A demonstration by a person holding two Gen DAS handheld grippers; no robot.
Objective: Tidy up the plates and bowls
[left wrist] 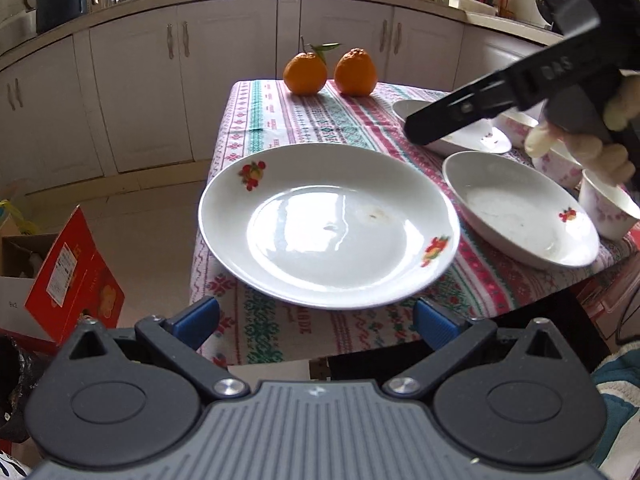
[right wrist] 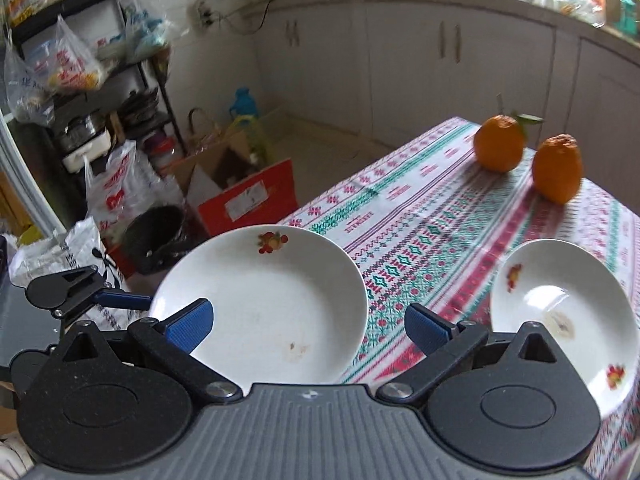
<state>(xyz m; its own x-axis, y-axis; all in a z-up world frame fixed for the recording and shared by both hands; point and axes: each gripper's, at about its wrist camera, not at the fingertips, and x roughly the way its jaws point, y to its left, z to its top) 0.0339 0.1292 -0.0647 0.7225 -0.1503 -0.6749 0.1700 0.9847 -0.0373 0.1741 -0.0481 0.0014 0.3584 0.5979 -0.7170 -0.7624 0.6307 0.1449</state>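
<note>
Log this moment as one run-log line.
left gripper: open, before nearest plate | right gripper: open, holds nothing | second plate, oranges: on table

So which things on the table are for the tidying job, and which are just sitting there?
For the job: the big plate, the deep plate, the far plate, the small bowls.

Just sitting there: two oranges, the red box on the floor.

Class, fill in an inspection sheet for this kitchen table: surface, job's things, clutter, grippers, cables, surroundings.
Surface: patterned tablecloth.
Job's things: large plate at the near edge; second plate beside it; third plate behind; small bowls on the right.
Clutter: two oranges.
Grippers: left gripper open; right gripper open.
Cables: nothing seen on the table.
Surroundings: cabinets, red box on the floor.
</note>
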